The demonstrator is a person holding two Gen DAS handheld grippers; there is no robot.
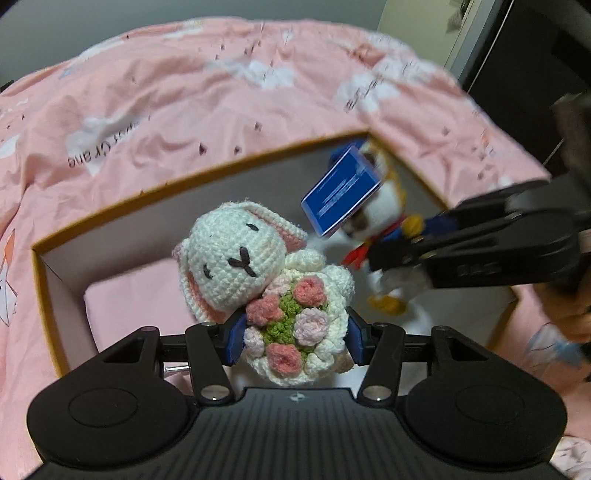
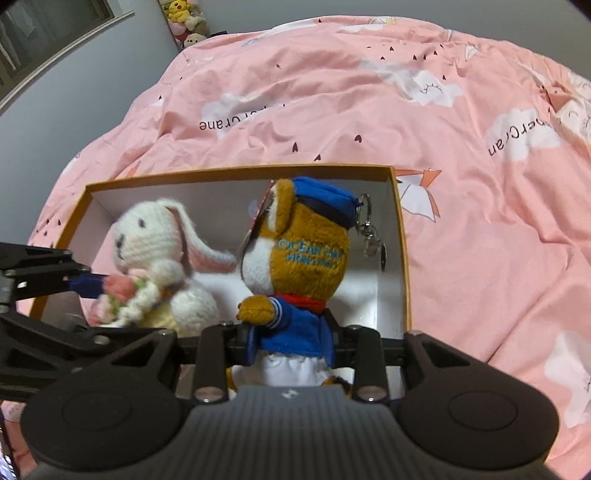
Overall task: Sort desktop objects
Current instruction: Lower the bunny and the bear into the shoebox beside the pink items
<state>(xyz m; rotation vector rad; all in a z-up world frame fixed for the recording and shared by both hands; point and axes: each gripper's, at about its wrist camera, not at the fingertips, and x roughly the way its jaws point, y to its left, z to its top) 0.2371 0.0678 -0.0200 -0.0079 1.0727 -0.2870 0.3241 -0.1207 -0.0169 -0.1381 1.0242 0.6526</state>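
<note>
A white crocheted rabbit (image 1: pixel 236 254) with a pink and green bouquet sits between the blue pads of my left gripper (image 1: pixel 293 339), which is shut on its body. It hangs over the open orange-rimmed box (image 1: pixel 110 210). My right gripper (image 2: pixel 291 343) is shut on a brown plush (image 2: pixel 310 251) in a blue sailor cap and jacket, gripped at the waist, also over the box (image 2: pixel 240 170). A blue tag (image 1: pixel 340 192) and a keyring (image 2: pixel 367 225) dangle from the plush. In the right wrist view the rabbit (image 2: pixel 147 240) and left gripper (image 2: pixel 110 291) are at the left.
The box lies on a rumpled pink bedspread (image 1: pixel 184 92) that surrounds it on all sides. A pale pink pad (image 1: pixel 140 295) lies on the box floor. Grey walls stand beyond the bed, and a pile of plush toys (image 2: pixel 184 18) sits in the far corner.
</note>
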